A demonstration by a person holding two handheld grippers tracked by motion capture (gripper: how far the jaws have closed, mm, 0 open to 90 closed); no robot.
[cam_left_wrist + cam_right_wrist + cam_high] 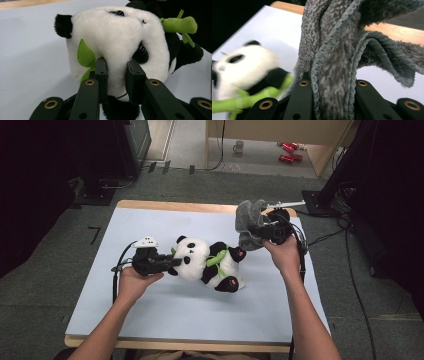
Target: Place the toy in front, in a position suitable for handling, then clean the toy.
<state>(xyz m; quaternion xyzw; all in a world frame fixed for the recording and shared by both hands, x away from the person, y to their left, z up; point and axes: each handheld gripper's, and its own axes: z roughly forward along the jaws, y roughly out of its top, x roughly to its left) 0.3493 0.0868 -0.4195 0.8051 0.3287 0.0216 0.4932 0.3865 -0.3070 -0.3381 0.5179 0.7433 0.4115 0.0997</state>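
Panda (207, 262) head is pinched by your left tool (170, 262) to anchor it on the tabletop (150, 310), right tool (264, 233) clamped on grey cloth (250, 222), raised clear for wiping.

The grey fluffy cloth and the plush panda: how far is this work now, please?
Done: the right gripper is shut on the grey fluffy cloth and holds it up, off the white table cover. In hand: the left gripper pinches the head of the black-and-white plush panda, which lies on its back. Left: the cloth hangs apart from the panda, so bringing them together, probably wiping or covering, is not yet done.
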